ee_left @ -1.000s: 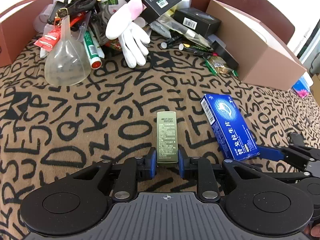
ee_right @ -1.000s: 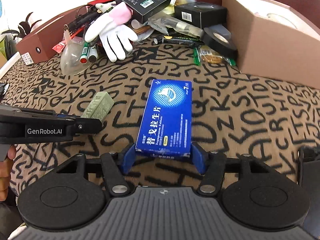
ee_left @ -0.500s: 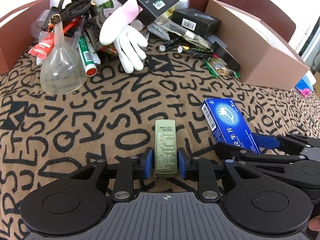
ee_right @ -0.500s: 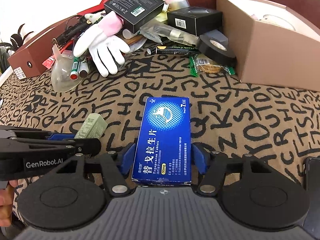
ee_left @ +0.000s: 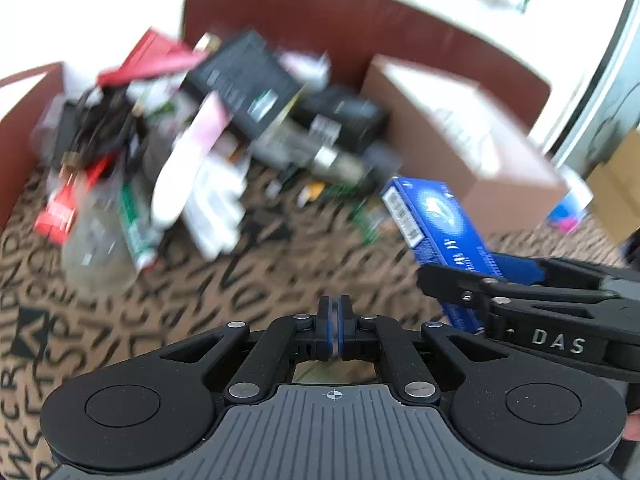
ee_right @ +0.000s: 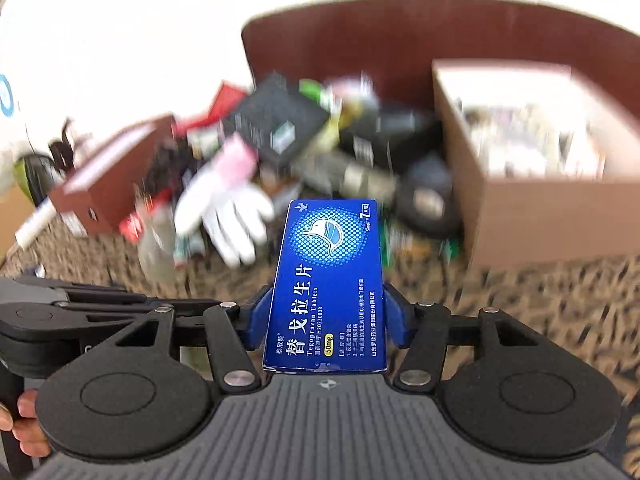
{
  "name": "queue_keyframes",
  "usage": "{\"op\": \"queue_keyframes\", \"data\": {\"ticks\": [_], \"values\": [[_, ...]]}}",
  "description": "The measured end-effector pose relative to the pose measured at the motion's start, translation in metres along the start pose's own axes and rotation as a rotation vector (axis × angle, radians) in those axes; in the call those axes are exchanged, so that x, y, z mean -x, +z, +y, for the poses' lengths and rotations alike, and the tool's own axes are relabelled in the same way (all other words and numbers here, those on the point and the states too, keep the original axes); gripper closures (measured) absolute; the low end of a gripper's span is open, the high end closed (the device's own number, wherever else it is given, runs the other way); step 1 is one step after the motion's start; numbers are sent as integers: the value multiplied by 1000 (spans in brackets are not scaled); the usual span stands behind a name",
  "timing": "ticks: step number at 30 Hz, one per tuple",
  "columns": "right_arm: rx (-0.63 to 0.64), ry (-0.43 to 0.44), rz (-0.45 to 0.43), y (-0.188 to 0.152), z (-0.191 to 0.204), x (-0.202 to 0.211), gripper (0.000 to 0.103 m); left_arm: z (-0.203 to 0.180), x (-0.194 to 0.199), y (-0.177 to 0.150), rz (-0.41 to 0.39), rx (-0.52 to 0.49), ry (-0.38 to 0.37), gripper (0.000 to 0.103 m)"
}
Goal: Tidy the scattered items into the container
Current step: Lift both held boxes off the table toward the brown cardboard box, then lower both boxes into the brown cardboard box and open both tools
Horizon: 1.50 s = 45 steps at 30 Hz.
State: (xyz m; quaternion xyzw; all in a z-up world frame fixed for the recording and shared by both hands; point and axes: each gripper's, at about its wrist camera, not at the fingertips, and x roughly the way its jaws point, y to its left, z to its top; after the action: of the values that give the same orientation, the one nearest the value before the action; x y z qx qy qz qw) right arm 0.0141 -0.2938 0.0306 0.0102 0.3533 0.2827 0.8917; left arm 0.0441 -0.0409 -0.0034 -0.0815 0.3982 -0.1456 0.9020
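We see the blue tablet box [ee_right: 326, 280] clamped flat between the blue pads of the right gripper [ee_right: 325, 316], whose jaws are closing on its long sides; it hangs clear of the patterned cloth [ee_right: 540, 300] covering the desk. Its lid reads "Tegoprazan Tablets", "50mg" and "H20220008", beside large Chinese characters and a figure 7 at the far corner. The left gripper [ee_left: 333, 326] has its pads pressed together with nothing visible between them; a pale olive surface shows just behind its jaws, which we cannot identify. From the left wrist view the right gripper's arm bears the letters "DAS". Beyond lie a white glove [ee_right: 228, 216], a black carton [ee_right: 276, 124] and blurred clutter, with the open cardboard box [ee_right: 532, 216] to the right, already holding items. We judge the step to be the carry: the tablet box is lifted, and next calls for travel over the cardboard rim before release.
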Motion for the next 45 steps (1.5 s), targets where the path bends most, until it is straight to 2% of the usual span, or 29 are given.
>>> {"op": "queue_keyframes", "data": {"ticks": [3,7,11,14,16,20,22,23,28,32,34,38,39,40,41,42,43,45], "values": [[6,9,-48,24,-5,15,41,-17,12,23,-57,-31,-25,103],[6,21,-99,53,-15,33,41,-38,22,49,-89,-78,-73,103],[27,4,-135,77,-23,49,41,-50,27,60,-104,-142,-36,103],[59,-18,-128,76,-27,51,41,-50,25,43,-94,-219,18,61],[50,-10,-99,64,-30,43,41,-42,14,19,-55,-267,63,50],[4,11,-8,34,-36,14,41,-19,-27,-31,136,-242,119,50],[-10,16,19,25,-36,7,41,-8,-42,-49,181,-234,145,50],[-11,18,23,23,-36,7,41,-3,-41,-54,146,-226,130,43],[-9,17,22,23,-35,9,41,-4,-41,-55,143,-226,142,42],[-10,23,31,22,-35,9,41,-11,-26,-52,89,-258,133,39],[-18,27,34,21,-36,7,41,-12,-29,-55,121,-279,126,39],[-22,36,41,17,-35,6,41,-2,-41,-66,201,-249,101,41],[-23,36,45,16,-35,5,41,1,-46,-69,214,-240,102,45],[-24,35,49,15,-35,5,41,3,-48,-71,211,-231,100,51],[-26,36,52,15,-35,4,41,4,-47,-72,193,-235,108,68],[-28,36,54,14,-35,4,41,4,-47,-71,194,-244,116,74],[-30,36,55,13,-35,4,41,3,-47,-69,195,-244,115,84],[-32,37,55,13,-36,4,41,4,-47,-66,202,-232,114,84]]}}
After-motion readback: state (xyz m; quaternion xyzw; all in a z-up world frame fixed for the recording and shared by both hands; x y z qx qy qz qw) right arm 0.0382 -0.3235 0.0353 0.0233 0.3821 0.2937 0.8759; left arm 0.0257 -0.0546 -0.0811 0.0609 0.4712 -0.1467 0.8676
